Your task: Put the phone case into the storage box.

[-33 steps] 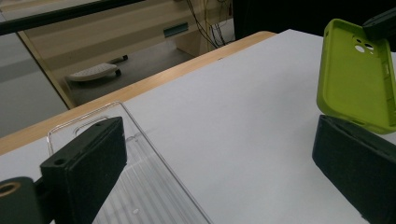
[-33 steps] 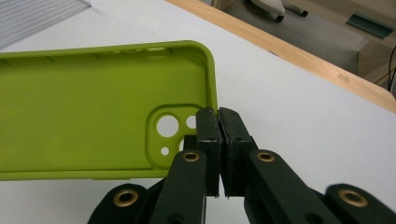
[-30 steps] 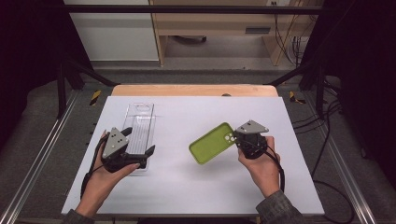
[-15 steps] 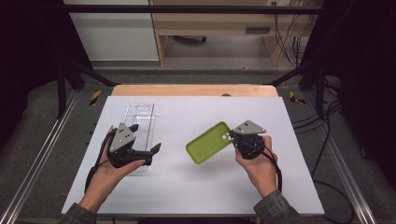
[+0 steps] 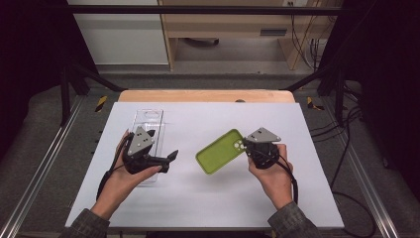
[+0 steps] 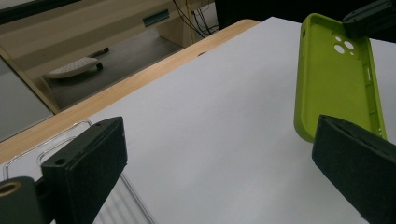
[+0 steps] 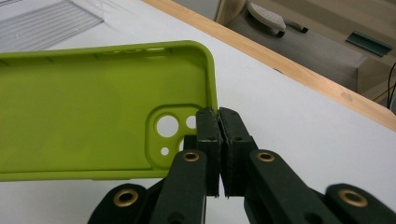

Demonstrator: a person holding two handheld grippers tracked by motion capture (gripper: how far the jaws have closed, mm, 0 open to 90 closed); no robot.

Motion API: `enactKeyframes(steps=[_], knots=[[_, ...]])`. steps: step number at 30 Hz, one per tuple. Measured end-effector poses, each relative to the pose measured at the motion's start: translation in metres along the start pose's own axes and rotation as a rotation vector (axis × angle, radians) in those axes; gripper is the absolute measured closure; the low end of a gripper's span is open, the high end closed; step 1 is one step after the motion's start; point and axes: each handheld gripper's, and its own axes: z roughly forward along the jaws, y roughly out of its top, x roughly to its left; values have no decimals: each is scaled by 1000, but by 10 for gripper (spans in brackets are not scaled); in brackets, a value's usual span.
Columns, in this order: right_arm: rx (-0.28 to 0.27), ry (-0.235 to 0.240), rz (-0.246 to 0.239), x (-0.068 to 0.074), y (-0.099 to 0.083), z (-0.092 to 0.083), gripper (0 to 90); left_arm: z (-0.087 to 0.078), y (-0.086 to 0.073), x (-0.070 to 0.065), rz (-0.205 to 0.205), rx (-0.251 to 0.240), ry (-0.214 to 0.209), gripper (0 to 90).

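The right gripper (image 5: pixel 246 147) is nearest to the green phone case (image 5: pixel 221 151). Its fingers (image 7: pixel 208 140) are shut tight on the thin edge of the case, at the corner by the camera holes. The case is held up off the white desk (image 5: pixel 208 198), tilted, with its open side up. Its long side runs from the right gripper down and over toward the middle of the desk, toward the other hand.

The left gripper (image 5: pixel 171 156) is a little way off to the side. Its fingers (image 6: pixel 88 163) are wide open with nothing between them. They point across the desk at the green case, and in the left gripper view the case's free end sits just ahead, near one finger. So the case lies straight in front of the open fingers, but they are still apart. The left hand will likely need to go forward to catch the free end.

Farther back, a clear plastic case (image 5: pixel 148 126) lies flat on the desk, partly under the left hand.

A second ago the left gripper was over the clear case. Now it has turned and moved toward the green one. The right hand has stayed put.
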Motion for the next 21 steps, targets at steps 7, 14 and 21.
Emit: enactKeyframes(steps=[7, 14, 21], knots=[[-9, -4, 0, 4, 2, 1, 877, 11, 16, -7, 2, -6, -30, 30], [-6, -1, -10, 6, 5, 0, 877, 22, 25, -8, 14, 8, -41, 30], [-7, -1, -15, 8, 6, 0, 877, 28, 30, -9, 27, 33, -49, 30]])
